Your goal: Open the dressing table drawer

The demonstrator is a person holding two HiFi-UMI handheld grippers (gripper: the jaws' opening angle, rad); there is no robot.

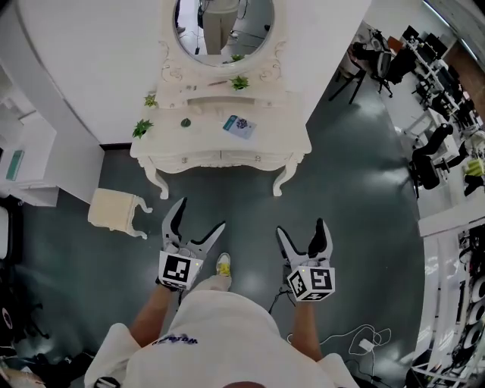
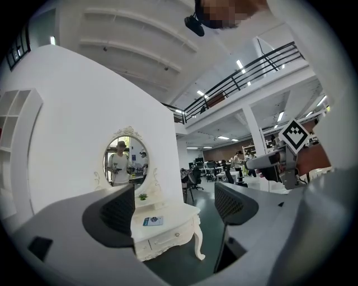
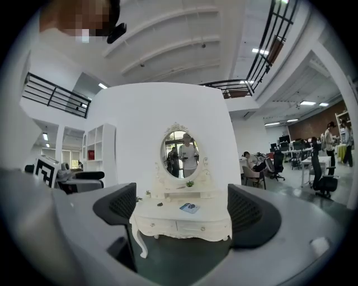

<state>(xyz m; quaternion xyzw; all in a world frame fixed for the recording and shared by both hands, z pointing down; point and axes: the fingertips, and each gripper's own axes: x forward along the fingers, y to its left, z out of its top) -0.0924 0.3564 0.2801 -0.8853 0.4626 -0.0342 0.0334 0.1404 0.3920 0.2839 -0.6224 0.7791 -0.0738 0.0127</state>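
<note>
left gripper (image 1: 201,214) wide open, empty | right gripper (image 1: 301,226) wide open, empty | dressing table (image 1: 204,138) well ahead, drawer (image 1: 244,158) shut under its top | approach: step in, centre one gripper's jaws on the knob (image 1: 258,158), clamp, pull straight back

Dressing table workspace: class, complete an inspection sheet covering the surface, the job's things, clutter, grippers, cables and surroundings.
Surface: white dressing table top, mostly bare.
Job's things: drawers, fronts flush with the table, apparently shut.
Clutter: blue booklet, small plants, small dark item.
Grippers: left gripper and right gripper both open, nothing between the fingers, well short of the table.
Cables: white cable loose on the floor to the person's right.
Surroundings: oval mirror, stool left of the table, office chairs at right.
</note>
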